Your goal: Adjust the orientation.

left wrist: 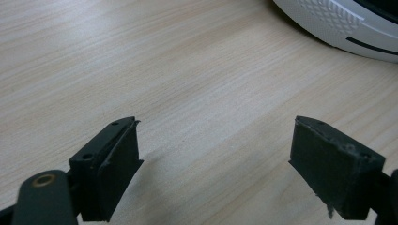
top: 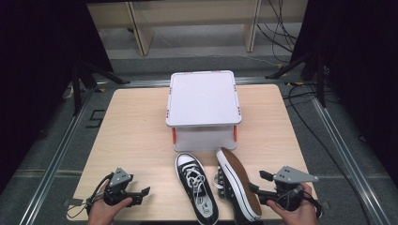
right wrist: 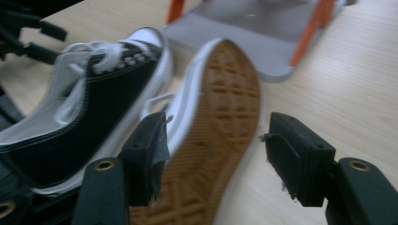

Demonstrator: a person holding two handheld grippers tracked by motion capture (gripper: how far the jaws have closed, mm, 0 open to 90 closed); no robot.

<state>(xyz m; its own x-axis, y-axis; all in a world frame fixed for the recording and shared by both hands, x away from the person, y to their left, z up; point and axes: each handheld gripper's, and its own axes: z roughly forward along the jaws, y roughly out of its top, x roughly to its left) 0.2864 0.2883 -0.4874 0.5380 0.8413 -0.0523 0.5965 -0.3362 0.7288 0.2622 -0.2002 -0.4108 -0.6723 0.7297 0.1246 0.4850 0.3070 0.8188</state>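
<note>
Right gripper fingers wide, tipped sneaker sole between them; left gripper fingers wide, empty.

Pale wood-grain table, matt laminate look. Two sneakers: black canvas upper w/ white cloth laces; tipped one's tan rubber sole, rough waffle tread, smooth white rubber sidewall. Box: matt grey-white plastic, orange plastic clips. Right gripper pads: matt black rubber, frayed edges.
</note>
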